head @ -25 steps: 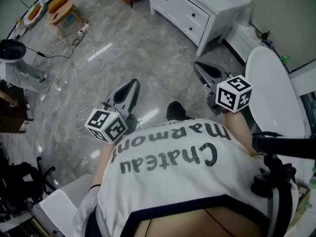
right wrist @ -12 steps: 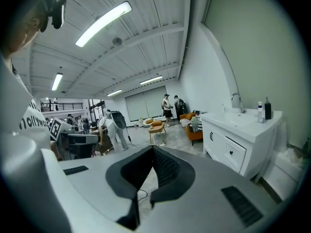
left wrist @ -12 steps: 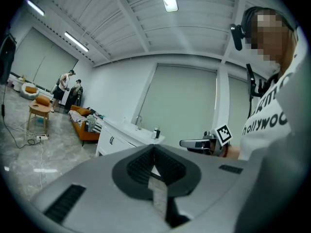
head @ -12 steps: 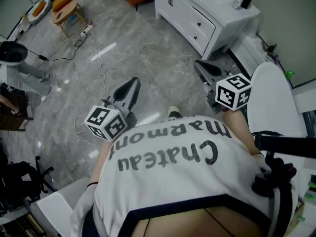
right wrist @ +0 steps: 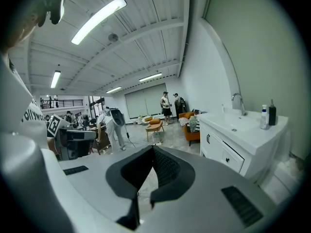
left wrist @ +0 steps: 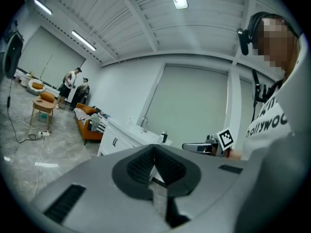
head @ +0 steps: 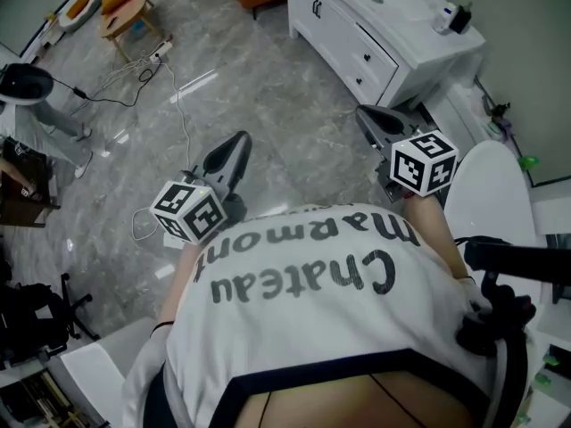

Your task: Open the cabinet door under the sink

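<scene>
The white sink cabinet [head: 384,34] stands at the top right of the head view, its doors closed, with a dark handle [head: 317,9] on the left door. In the right gripper view the cabinet [right wrist: 238,152] is at the right, with the faucet [right wrist: 237,101] above it. Both grippers are held out in front of the person, well short of the cabinet. My left gripper [head: 237,141] is shut and holds nothing. My right gripper [head: 366,112] is shut and holds nothing too. The jaws meet in both gripper views: left gripper [left wrist: 154,152], right gripper [right wrist: 153,152].
Marble floor lies between me and the cabinet. Cables [head: 169,87] trail over the floor at the left, near a small wooden table [head: 125,7]. An orange sofa [right wrist: 190,127] sits beyond the cabinet. A white rounded fixture [head: 486,203] is close at my right. People stand far off.
The person has walked forward, and the cabinet has come nearer in the head view. Both grippers moved along with the body and stayed shut.
</scene>
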Tool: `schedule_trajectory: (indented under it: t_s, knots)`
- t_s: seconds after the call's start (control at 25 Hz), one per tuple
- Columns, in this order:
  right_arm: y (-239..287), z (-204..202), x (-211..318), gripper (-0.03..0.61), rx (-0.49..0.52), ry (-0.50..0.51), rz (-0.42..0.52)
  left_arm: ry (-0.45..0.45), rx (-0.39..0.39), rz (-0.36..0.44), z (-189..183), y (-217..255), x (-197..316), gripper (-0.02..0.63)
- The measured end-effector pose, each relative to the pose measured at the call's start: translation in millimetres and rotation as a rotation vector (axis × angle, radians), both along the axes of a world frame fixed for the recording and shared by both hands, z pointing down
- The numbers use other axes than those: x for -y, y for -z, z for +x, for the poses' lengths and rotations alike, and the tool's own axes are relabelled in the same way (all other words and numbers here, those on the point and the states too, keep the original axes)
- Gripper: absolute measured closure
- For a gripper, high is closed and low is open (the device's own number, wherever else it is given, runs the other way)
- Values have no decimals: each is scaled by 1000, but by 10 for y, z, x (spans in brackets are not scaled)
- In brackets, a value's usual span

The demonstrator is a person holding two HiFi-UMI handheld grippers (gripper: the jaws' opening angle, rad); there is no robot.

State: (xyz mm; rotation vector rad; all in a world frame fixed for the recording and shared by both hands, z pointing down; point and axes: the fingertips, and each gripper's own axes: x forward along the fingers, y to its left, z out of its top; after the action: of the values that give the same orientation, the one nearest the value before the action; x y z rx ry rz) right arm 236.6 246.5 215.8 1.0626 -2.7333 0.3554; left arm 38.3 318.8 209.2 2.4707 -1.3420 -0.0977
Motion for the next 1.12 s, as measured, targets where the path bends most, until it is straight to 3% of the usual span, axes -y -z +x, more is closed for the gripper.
schedule_trajectory:
  t_s: [0.64, 1.12]
  knots:
    - [-166, 106, 772, 572, 45, -7, -55, 53, 7, -45, -20, -38, 669, 606]
    - [-303, 240, 1187, 572, 8, -30, -70, 13, -16, -48, 128, -159, 1202, 606]
